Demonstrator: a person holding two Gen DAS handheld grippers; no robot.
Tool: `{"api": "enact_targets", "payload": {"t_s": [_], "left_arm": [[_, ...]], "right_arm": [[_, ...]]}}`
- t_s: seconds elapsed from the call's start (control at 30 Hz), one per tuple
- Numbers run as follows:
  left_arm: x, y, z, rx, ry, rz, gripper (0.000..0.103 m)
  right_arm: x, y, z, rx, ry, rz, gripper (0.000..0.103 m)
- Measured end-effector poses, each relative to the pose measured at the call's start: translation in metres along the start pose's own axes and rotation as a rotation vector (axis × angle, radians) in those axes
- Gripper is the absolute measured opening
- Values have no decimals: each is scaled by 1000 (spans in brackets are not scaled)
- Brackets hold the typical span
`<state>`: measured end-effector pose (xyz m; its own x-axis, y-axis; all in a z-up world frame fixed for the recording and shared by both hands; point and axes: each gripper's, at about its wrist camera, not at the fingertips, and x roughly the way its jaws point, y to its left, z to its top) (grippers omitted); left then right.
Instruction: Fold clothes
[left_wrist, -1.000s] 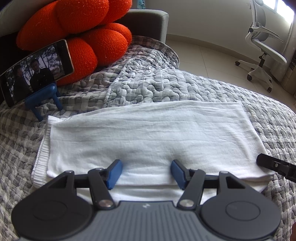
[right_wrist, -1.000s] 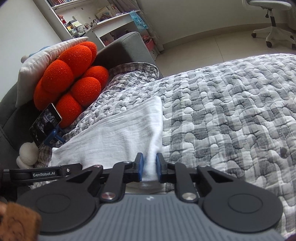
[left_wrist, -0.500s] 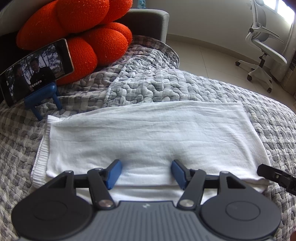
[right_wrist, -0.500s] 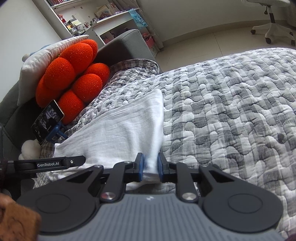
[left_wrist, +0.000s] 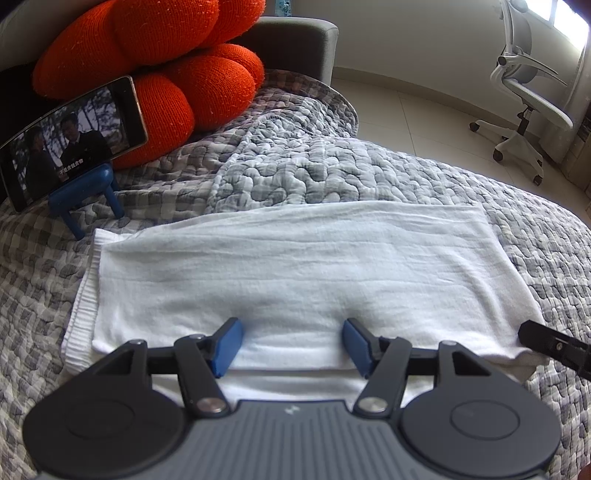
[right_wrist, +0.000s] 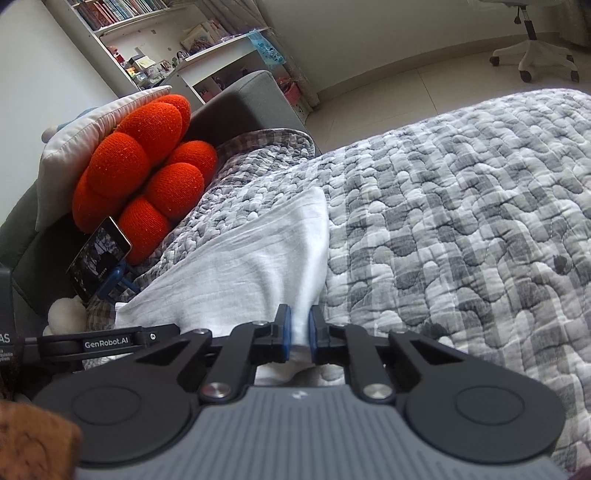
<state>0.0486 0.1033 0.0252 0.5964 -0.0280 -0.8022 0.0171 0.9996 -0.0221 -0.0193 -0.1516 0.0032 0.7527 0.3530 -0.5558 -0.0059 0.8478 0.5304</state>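
A white garment (left_wrist: 295, 266) lies folded into a long band across the grey quilt (left_wrist: 332, 173). My left gripper (left_wrist: 291, 345) is open over the band's near long edge, its blue pads (left_wrist: 227, 343) standing wide apart above the cloth. The right gripper (right_wrist: 298, 334) is shut on the near right corner of the white garment (right_wrist: 251, 273), and the cloth rises a little toward its jaws. Its black tip (left_wrist: 554, 347) shows at the right edge of the left wrist view.
A phone (left_wrist: 70, 140) playing video leans on a blue stand against an orange knotted cushion (left_wrist: 159, 66) at the back left. A grey sofa arm (right_wrist: 236, 107) and shelves lie beyond. An office chair (left_wrist: 528, 92) stands on the tiled floor.
The right gripper has lifted and drawn back slightly with the garment corner in it, so the cloth sits farther off in its view. The left gripper stays open and has barely moved.
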Motion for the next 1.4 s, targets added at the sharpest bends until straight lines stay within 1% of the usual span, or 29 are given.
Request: {"api": "enact_targets", "payload": {"t_s": [0.07,0.13,0.23,0.3,0.4,0.47,0.53,0.63,0.73,0.9,0.93,0.97,1.03,1.13,1.2,1.23,1.33,1.4], "left_arm": [[0,0,0,0,1,-1,63],[0,0,0,1,1,-1,63],[0,0,0,5,0,1,63],[1,0,0,5,0,1,63],[0,0,0,0,2,-2,63],[0,1,1,-2,4,-6,63],[0,1,1,-5,6,-8,63],[0,1,1,-4,6,-9,63],[1,1,1,-2,6,-8,63],[1,1,1,1,7,-6,64],[0,1,1,1,7,-6,64],[0,1,1,0,7,-7,64],[0,1,1,0,7,-8,64],[0,1,1,-2,8,-8,64],[0,2,2,-6,9,-11,64],[0,2,2,-9,10,-13,64],[0,4,3,-17,12,-18,64],[0,4,3,-22,14,-22,64]], "right_arm": [[1,2,0,-9,8,0,14],[5,0,-2,13,30,-17,19],[5,-10,-4,80,21,7,19],[3,-11,-4,82,9,18,19],[-1,-4,-3,42,-20,-16,12],[-4,-1,-1,38,-40,-16,11],[-1,-1,-1,37,-26,-27,11],[3,-4,-3,53,-6,-28,19],[2,-9,-6,82,-4,-16,20],[1,-11,-6,106,-11,-23,21],[1,-11,-6,110,-13,-20,24],[1,-11,-6,112,-15,-12,30],[1,-9,-7,107,-17,-2,36],[2,-1,-5,59,-9,-28,36],[3,4,-5,32,-3,-46,27],[3,5,-5,32,-4,-50,19],[3,6,-4,43,-19,-61,13],[2,9,-3,34,-30,-72,12]]}}
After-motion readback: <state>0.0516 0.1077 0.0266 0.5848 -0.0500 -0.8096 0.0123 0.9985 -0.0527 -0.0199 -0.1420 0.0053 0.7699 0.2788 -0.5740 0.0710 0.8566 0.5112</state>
